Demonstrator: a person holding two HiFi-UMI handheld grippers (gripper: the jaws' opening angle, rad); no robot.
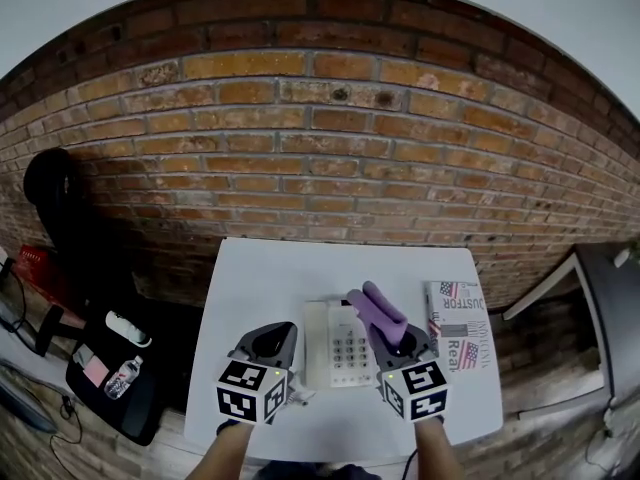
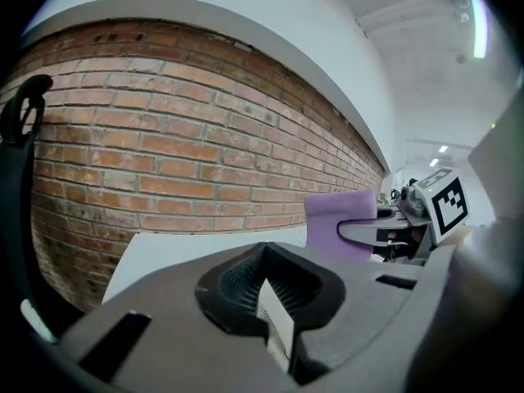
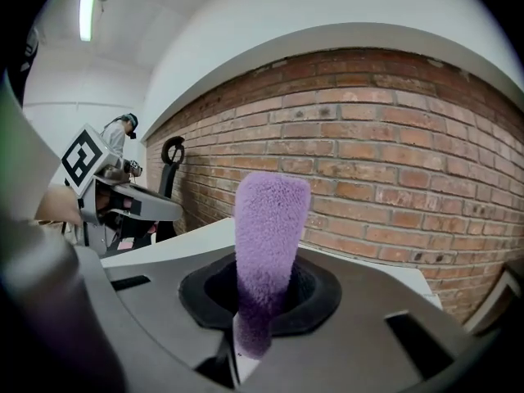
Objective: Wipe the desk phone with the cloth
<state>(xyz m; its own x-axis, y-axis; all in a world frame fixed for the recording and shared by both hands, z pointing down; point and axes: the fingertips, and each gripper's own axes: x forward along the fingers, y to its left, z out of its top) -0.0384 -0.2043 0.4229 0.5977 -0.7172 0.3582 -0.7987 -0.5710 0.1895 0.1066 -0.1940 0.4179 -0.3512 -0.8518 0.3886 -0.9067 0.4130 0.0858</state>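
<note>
Right hand-held gripper [image 1: 398, 336] clamping cloth [image 1: 378, 313], near desk phone [image 1: 340, 350]

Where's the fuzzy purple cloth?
The purple cloth is right of centre in the head view, pinched in the right gripper, over the white desk phone.

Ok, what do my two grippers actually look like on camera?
They match. The left gripper and the right gripper have matte dark grey moulded bodies, with ribbed black pads lining a hollow at the jaws. Each carries a white cube printed with black square markers, the left cube and the right cube, with a small green light beside it. No sleeves show on the forearms.
</note>
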